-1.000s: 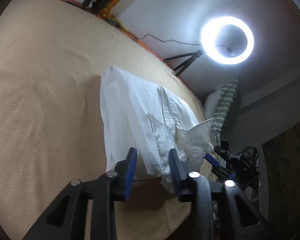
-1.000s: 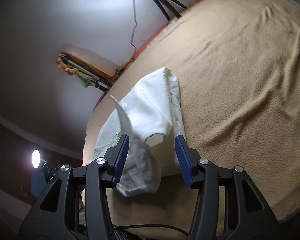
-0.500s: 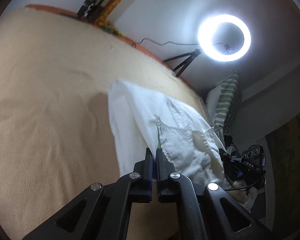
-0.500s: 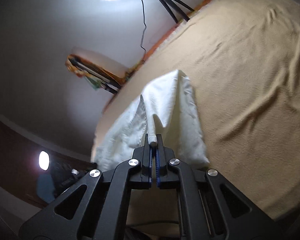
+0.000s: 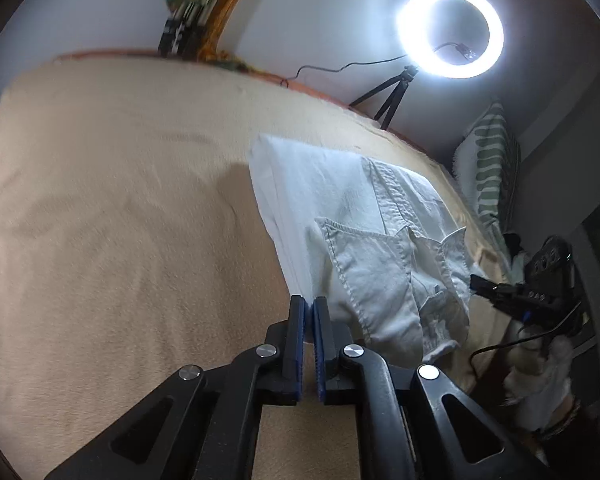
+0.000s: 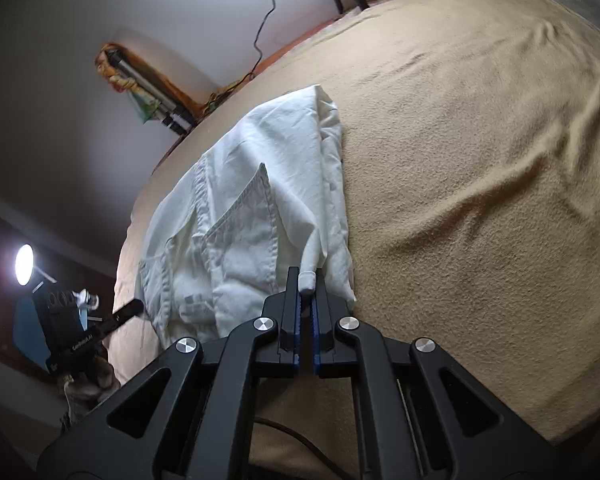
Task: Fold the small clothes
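Note:
A small white shirt (image 5: 364, 240) lies folded lengthwise on the tan blanket (image 5: 120, 240), collar end nearest me. My left gripper (image 5: 309, 304) is shut on the shirt's near left edge, thin cloth pinched between the blue pads. In the right wrist view the same white shirt (image 6: 260, 208) stretches away from my right gripper (image 6: 306, 280), which is shut on a rolled bit of its near right edge. The far end of the shirt rests on the blanket (image 6: 480, 180). The right gripper's black body (image 5: 532, 292) shows at the right edge of the left wrist view.
A lit ring light (image 5: 450, 30) on a small tripod stands behind the bed's far edge. A green-striped pillow (image 5: 490, 164) leans at the right. A wall shelf with clutter (image 6: 148, 92) hangs beyond the bed. The other gripper's body (image 6: 76, 332) sits left of the shirt.
Both grippers went from open around the shirt's near edges to shut on the cloth. Both views have since rolled, and the held edges are drawn slightly taut.

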### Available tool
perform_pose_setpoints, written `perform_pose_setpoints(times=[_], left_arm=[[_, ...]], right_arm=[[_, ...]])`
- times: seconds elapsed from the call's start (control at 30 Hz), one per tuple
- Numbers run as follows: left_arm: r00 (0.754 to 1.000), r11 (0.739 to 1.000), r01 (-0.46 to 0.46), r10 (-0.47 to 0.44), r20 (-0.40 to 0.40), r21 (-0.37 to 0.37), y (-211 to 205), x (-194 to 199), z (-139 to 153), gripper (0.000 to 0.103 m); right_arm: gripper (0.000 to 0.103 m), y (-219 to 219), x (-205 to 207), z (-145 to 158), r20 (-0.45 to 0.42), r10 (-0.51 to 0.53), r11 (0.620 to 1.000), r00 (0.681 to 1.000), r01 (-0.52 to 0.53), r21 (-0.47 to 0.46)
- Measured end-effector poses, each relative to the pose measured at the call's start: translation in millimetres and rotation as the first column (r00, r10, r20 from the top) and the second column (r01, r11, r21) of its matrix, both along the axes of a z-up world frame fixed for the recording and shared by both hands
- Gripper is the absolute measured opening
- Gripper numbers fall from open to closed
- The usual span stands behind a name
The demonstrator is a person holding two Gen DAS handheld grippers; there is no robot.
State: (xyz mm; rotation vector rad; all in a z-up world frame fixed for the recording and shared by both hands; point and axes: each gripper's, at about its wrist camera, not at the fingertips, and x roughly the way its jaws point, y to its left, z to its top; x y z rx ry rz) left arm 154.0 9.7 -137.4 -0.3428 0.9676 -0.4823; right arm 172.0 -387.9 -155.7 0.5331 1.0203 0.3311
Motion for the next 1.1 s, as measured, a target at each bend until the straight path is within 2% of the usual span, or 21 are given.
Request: perform_pose_setpoints(times=[0.1, 0.13, 0.2, 0.27, 0.43, 0.57, 0.7, 0.8, 0.93, 1.1], left_arm=[[0.998, 0.996, -0.004, -0.002, 0.069, 0.087, 0.6, -10.5, 13.5, 0.014], [0.995, 0.994, -0.006, -0.004, 0.097, 0.110, 2.2, -14.7, 18.7, 0.015], [0.990, 0.990, -0.014, -0.006, 0.139, 0.139, 2.9, -19.8, 28.0, 0.016], [0.984, 0.987, -0.010, -0.019, 0.179, 0.158, -0.2, -22.7, 38.1, 0.020], [0.966, 0.981, 0.014, -0.064, 0.251, 0.195, -17.6, -21.6, 58.6, 0.023], [0.959, 0.978, 0.027, -0.084, 0.270, 0.206, -30.9, -16.2, 65.1, 0.023], [0.961, 0.980, 0.053, -0.102, 0.256, 0.193, -49.1, -4.0, 63.7, 0.024], [0.957, 0.976, 0.104, -0.151, 0.247, 0.191, -73.5, 2.8, 61.2, 0.024], [0.941, 0.960, 0.217, -0.254, 0.223, 0.180, -115.9, 12.1, 55.0, 0.027], [0.923, 0.938, 0.303, -0.332, 0.192, 0.166, -158.9, 30.0, 42.2, 0.027]], right_arm=[[0.007, -1.6, -3.0, 10.8, 0.012, 0.047, 0.999, 0.999, -0.046, -0.027], [0.009, -2.7, -3.9, 15.9, 0.023, 0.064, 0.997, 0.998, -0.063, -0.036], [0.016, -6.3, -5.0, 27.2, 0.047, 0.087, 0.995, 0.995, -0.085, -0.049], [0.033, -10.5, -3.8, 38.9, 0.078, 0.093, 0.994, 0.993, -0.089, -0.058], [0.035, -15.2, 13.6, 54.2, 0.120, 0.088, 0.994, 0.989, -0.080, -0.073], [0.035, -15.3, 31.0, 50.1, 0.119, 0.085, 0.994, 0.989, -0.077, -0.076], [0.036, -17.7, 51.3, 39.5, 0.111, 0.107, 0.993, 0.988, -0.102, -0.054], [0.035, -28.7, 75.5, 30.5, 0.094, 0.085, 0.996, 0.992, -0.086, 0.014], [0.035, -42.1, 109.5, 16.0, 0.077, 0.050, 0.994, 0.996, -0.057, 0.089], [0.036, -37.6, 146.2, -8.4, 0.022, 0.106, 0.978, 0.994, -0.108, 0.179]])
